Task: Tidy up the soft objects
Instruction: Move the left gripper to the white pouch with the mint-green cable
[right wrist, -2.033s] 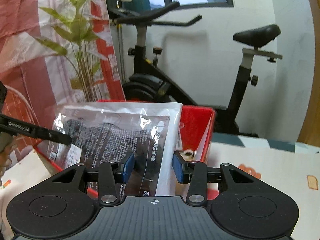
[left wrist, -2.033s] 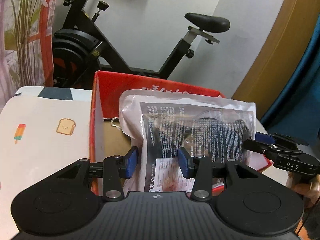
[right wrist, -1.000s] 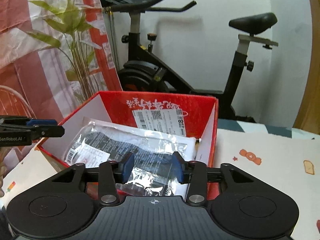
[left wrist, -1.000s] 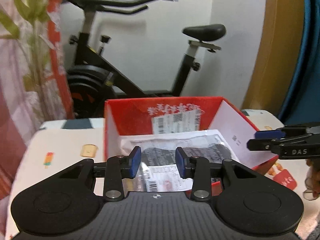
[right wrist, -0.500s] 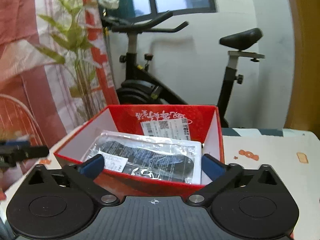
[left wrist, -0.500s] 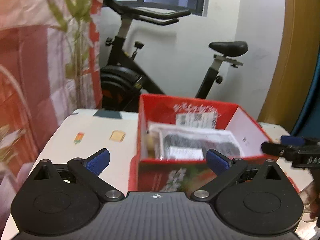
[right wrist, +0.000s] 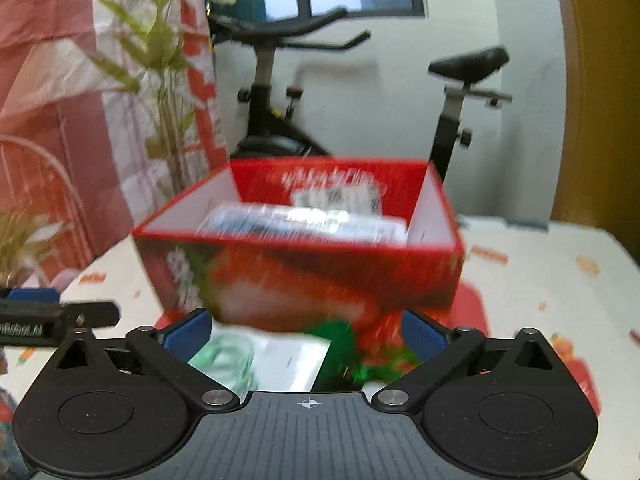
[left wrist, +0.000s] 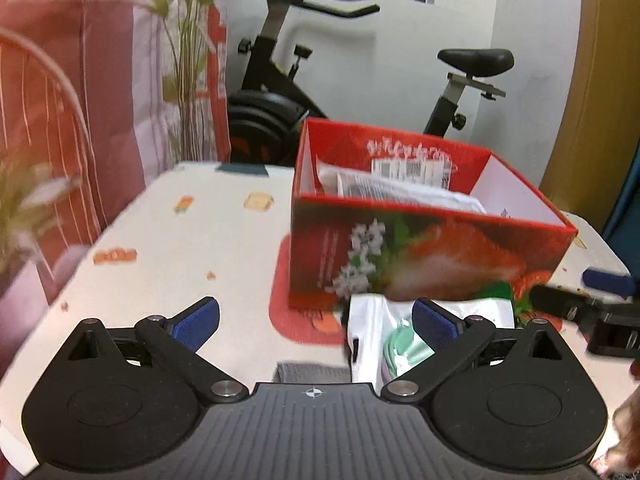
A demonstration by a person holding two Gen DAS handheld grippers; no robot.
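Both grippers are released, fingers spread wide, holding nothing. In the left wrist view the left gripper (left wrist: pixel 316 320) fills the lower frame, and the red box (left wrist: pixel 428 256) stands on the table (left wrist: pixel 168 248) right of centre. A clear plastic packet (left wrist: pixel 400 194) lies inside the box, reaching just above the near wall. A white pouch (left wrist: pixel 384 336) with green contents lies on the table touching the base of the box, partly behind the right-hand pad. This view also shows a grey item (left wrist: pixel 312 372) at lower centre; what it is cannot be told. The right gripper (left wrist: pixel 592 308) enters at the right edge. In the right wrist view the right gripper (right wrist: pixel 306 334) spans the lower frame; the box (right wrist: pixel 304 272) sits at centre, heavily blurred, with the packet (right wrist: pixel 304 222) inside. The pouch (right wrist: pixel 260 360) lies between the pads, against the box. Only here, the left gripper (right wrist: pixel 60 316) appears at the left edge. An exercise bike (right wrist: pixel 280 92) stands behind the table in both views.
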